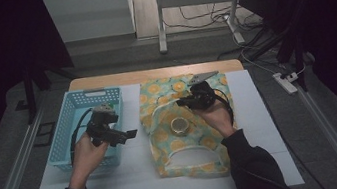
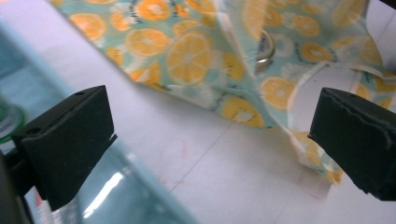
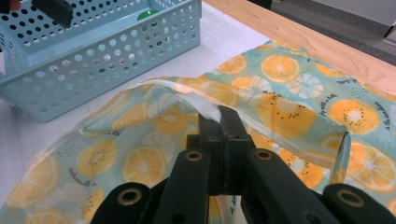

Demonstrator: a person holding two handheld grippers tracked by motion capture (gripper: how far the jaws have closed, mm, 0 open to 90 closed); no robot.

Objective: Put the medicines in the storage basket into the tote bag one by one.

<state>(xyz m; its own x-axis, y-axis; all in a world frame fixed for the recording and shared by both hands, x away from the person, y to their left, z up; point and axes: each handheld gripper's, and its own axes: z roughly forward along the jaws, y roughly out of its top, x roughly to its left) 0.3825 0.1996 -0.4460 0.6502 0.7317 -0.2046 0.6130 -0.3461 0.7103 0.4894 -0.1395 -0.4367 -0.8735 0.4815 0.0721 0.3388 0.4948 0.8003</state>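
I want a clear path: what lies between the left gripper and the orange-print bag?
In the high view, only bare white table mat lies between the left gripper and the orange-print bag.

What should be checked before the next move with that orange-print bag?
1. Right tool shut on the bag's white edge: ok.
2. Left tool open, nothing between its jaws: ok.
3. Orange-print bag lifted open at the mouth: ok.
4. Round metal tin sits at the bag's opening: ok; fully inside, cannot tell.
5. Blue basket stands beside the bag, apart from it: ok.
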